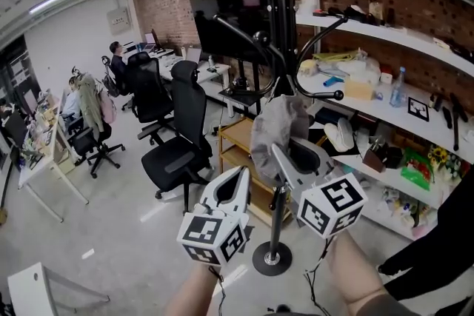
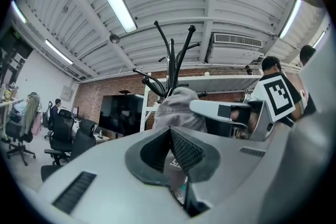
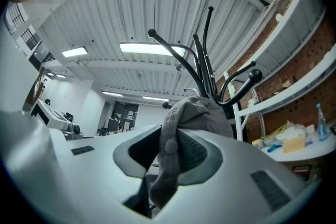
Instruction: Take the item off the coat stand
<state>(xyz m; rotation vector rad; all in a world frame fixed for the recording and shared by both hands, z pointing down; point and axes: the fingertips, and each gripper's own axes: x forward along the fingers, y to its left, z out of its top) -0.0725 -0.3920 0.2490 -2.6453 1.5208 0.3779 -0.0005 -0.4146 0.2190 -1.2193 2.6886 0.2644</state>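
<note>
A grey cap [image 1: 275, 123] hangs on the black coat stand [image 1: 275, 18], low among its curved hooks. My right gripper [image 1: 291, 153] reaches up to the cap. In the right gripper view the cap's fabric [image 3: 195, 113] runs down between the two pads, and the right gripper [image 3: 165, 136] is shut on it. My left gripper [image 1: 238, 177] sits just left of the stand's pole, below the cap. In the left gripper view its jaws [image 2: 169, 132] meet with nothing between them, and the cap [image 2: 176, 108] and stand [image 2: 173, 63] lie ahead.
The stand's round base [image 1: 272, 260] rests on the floor between my arms. White shelves [image 1: 385, 111] crowded with items run along the brick wall at right. A wooden cart [image 1: 235, 143] and black office chairs [image 1: 178, 148] stand behind. A person sits at a far desk [image 1: 117, 57].
</note>
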